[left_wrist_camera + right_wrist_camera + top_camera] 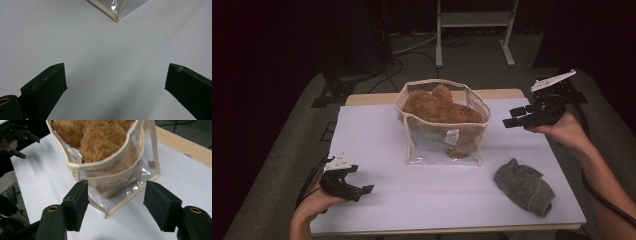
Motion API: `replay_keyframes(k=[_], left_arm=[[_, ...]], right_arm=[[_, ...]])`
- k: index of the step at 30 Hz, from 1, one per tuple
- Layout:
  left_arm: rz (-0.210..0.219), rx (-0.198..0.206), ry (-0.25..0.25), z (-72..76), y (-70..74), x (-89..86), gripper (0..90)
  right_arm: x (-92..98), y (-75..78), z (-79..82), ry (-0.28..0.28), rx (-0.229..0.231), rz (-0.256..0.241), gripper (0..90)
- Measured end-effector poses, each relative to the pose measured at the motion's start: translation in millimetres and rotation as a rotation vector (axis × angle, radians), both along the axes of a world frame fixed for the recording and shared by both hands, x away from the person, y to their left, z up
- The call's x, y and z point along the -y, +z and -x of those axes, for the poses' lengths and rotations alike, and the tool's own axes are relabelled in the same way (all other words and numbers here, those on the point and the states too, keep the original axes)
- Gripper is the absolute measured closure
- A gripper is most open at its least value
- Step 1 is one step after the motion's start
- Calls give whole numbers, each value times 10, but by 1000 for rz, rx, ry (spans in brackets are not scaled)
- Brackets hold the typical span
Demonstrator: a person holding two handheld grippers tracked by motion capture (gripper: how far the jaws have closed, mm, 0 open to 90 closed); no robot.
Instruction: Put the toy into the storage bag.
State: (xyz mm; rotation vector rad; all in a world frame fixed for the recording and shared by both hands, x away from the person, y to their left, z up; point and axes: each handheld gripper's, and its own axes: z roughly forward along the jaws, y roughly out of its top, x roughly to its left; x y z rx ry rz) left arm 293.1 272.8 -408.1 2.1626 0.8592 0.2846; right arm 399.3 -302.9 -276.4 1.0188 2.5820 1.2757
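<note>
Clear plastic pouch with cream trim (443, 131), stuffed with a brown plush toy (437, 106), stands upright, mouth up, long axis across the white table (377, 200). Right gripper (516, 116) hovers just beside its right end, jaws wide, empty. Left gripper (363, 189) sits well apart, near-left of the pouch, jaws wide.

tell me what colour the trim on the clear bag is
Cream or beige trim edges the clear bag; it shows best in the right gripper view.

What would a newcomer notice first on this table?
A clear bag stuffed with a brown plush toy stands mid-table at the back of the white mat. A grey cloth lies crumpled at front right. Both grippers are open: the left low at the front-left corner, the right raised beside the bag.
</note>
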Motion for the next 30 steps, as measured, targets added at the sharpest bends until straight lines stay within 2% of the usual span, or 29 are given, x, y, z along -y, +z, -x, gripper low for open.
replay_keyframes(k=[13, 20, 30], left_arm=[[-2, -7, -1, -2, -8, 3, 27], [-4, -7, -4, 1, -8, 6, 27], [-6, -5, -6, 2, -4, 5, 27]], right_arm=[[120, -287, 70, -22, -38, -13, 338], [123, -397, 101, -20, -56, -6, 332], [176, -561, 168, -33, -78, -22, 327]])
